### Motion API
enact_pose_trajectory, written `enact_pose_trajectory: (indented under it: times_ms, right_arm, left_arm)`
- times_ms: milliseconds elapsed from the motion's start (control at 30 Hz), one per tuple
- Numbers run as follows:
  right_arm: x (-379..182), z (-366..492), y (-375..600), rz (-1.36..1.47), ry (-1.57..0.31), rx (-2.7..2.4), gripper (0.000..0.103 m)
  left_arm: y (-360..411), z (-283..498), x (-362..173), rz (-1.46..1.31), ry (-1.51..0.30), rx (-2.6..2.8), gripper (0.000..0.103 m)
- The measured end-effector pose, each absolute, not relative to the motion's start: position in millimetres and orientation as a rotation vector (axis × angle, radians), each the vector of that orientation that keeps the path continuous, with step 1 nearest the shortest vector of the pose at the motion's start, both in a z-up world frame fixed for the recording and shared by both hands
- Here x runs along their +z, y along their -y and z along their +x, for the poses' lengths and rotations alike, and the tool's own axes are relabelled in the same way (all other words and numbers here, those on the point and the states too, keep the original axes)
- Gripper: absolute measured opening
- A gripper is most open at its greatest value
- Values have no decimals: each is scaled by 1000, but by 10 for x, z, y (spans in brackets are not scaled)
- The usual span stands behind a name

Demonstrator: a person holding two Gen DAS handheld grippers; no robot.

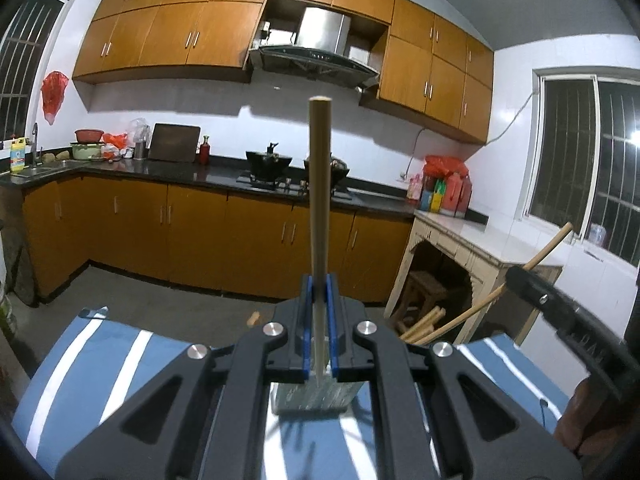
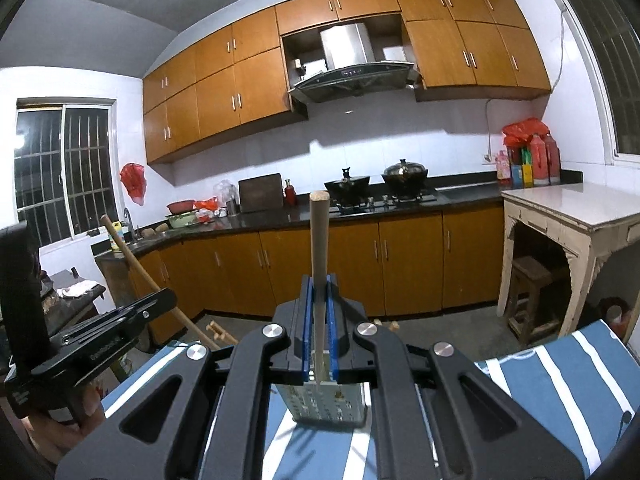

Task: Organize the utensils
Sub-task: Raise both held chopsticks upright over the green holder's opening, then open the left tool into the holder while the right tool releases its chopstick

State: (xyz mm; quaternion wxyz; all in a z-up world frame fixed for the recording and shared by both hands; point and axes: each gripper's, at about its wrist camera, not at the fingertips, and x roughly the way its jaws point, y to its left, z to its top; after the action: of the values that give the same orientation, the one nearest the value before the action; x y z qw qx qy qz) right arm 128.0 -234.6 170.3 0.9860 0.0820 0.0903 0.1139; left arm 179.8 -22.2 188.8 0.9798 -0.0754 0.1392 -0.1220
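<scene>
We hold both grippers over the blue-and-white striped surface [image 1: 100, 356], with the kitchen cabinets [image 1: 192, 228] and dark countertop [image 1: 172, 170] well behind it. On the surface, just below our fingers, stands a perforated metal utensil holder [image 2: 328, 406], seen in both views. Our left gripper [image 1: 319, 312] has its blue pads pressed together on a single wooden chopstick [image 1: 320, 184], which rises upright between them, its lower tip just above the holder's rim. Our right gripper [image 2: 319, 312] is likewise clamped on a second wooden chopstick [image 2: 319, 240], upright, its tip pointing down at the holder. At the surface's far edge more chopsticks [image 1: 424, 322] lie loose, and a few small wooden pieces [image 2: 218, 332] rest near the edge.
</scene>
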Motion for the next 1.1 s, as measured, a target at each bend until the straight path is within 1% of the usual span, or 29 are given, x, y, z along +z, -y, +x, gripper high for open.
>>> enact_pose_trajectory:
  times_ms: [233,467,700,733,800,833,900,933,1100]
  right_arm:
    - [1614,1615,2298,167,-206,193,7]
    - [1388,1859,2281,177,-265,179,7]
    - [1256,1973,2212,168,-320,184,8]
    - [1237,1980,2206,168,-329,187,8]
    - [1217,1980,2202,165,-344,187,10]
    - [1221,1983,2210,165,-346,183,12]
    - [1241,1942,2223,171,-339,176,27]
    - [1260,1903,2232,171,-330,171,30]
    - [1337,1787,2225,150,-318,158,30]
  left_arm:
    - [327,2117,1921,-151,-258,-223,8]
    - [404,2478,1634,-138,-323,-200,8]
    - [398,2627,1443,-131,-380,-190,8]
    - [387,2637,1433,-133,-384,-187,10]
    - [355,2639,1434,-137,-389,-191,18]
    - [339,2627,1447,-137,-384,-189,20]
    - [319,2578,1489,-136,-370,-190,25]
    - [301,2554,1511,-135,-364,-190,26]
    - [209,2379,1613,-138,-336,-181,32]
